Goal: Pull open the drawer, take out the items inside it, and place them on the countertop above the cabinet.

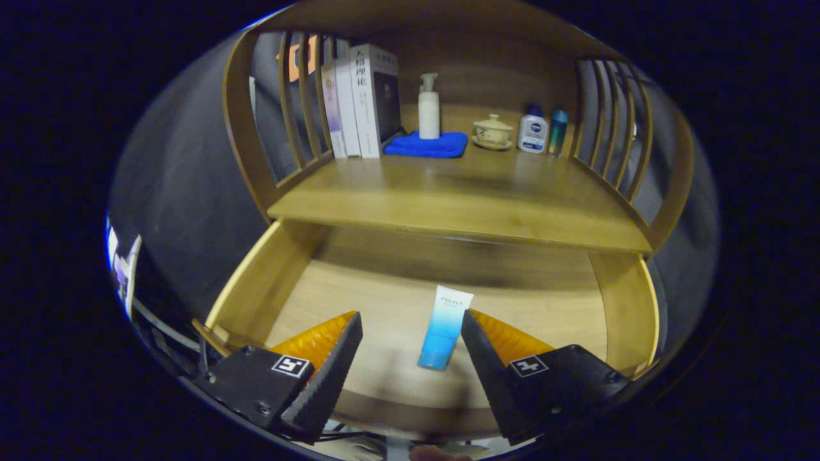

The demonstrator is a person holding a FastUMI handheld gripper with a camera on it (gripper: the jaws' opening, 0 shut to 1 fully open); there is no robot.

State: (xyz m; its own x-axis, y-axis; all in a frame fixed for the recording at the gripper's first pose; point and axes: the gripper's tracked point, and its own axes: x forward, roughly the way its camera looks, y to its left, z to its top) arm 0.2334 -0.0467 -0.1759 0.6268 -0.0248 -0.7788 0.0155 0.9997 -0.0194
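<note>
The gripper (410, 320) is held over the pulled-out drawer (631, 307), its two fingers (333, 365) spread wide and clamping nothing. Between them a blue-and-white tube (445, 328) is seen lying flat on the drawer floor, cap end toward the gripper, closer to the right finger though contact cannot be made out. Beyond the drawer, the countertop (448, 198) is framed by slatted wooden sides (295, 102). At its back, from left to right, are ranged a row of upright books (359, 96), a white pump bottle (428, 109) stood on a folded blue cloth (428, 146), a lidded cup on a saucer (492, 132), a white-and-blue bottle (532, 131) and a slim teal bottle (557, 131), the last two set just beside each other.
</note>
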